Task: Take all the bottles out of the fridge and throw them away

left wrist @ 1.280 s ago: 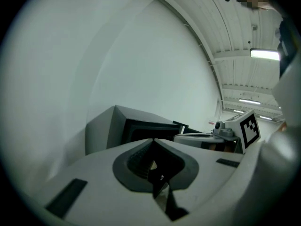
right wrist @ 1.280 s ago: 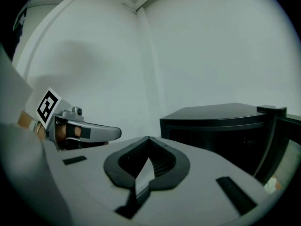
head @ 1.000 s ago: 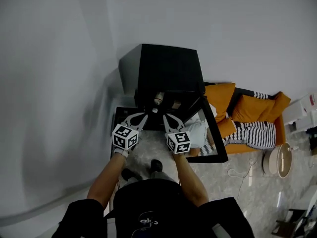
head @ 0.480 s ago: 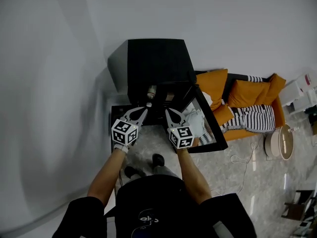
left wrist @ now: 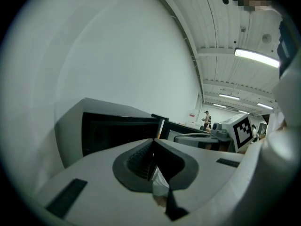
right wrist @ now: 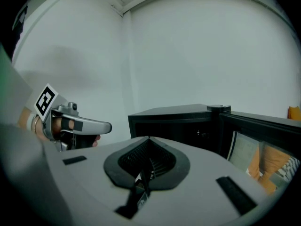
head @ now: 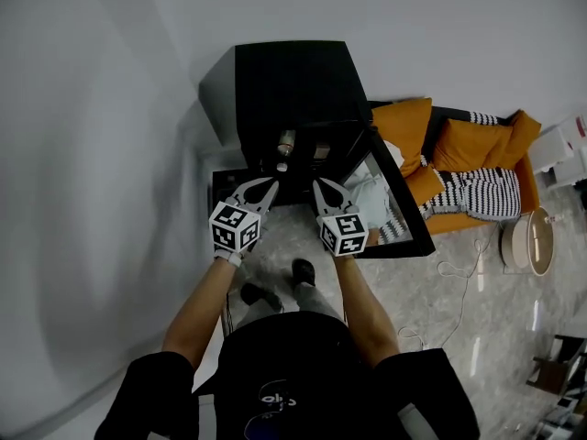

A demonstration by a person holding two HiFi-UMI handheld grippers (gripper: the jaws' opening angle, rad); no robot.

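Note:
A small black fridge (head: pixel 292 85) stands against the white wall, with its glass door (head: pixel 396 211) swung open to the right. Inside the dark opening I make out a pale bottle top (head: pixel 286 139) and a smaller one (head: pixel 282 166) below it. Both grippers hover side by side just before the opening. My left gripper (head: pixel 271 183) is shut and holds nothing; its jaws meet at the tip (left wrist: pixel 153 140). Shut and empty as well, my right gripper (head: pixel 318 183) points at the fridge (right wrist: pixel 178 121). The inside looks only dark in both gripper views.
An orange sofa with striped cushions (head: pixel 463 177) stands right of the open door. A round pale stool (head: pixel 530 244) and a loose cable (head: pixel 451 273) lie on the marble floor. The person's shoes (head: pixel 301 273) are just behind the grippers. A white wall runs along the left.
Both grippers have moved a little forward toward the fridge opening and slightly down, still side by side and shut. The head camera has shifted, so the fridge sits higher in frame.

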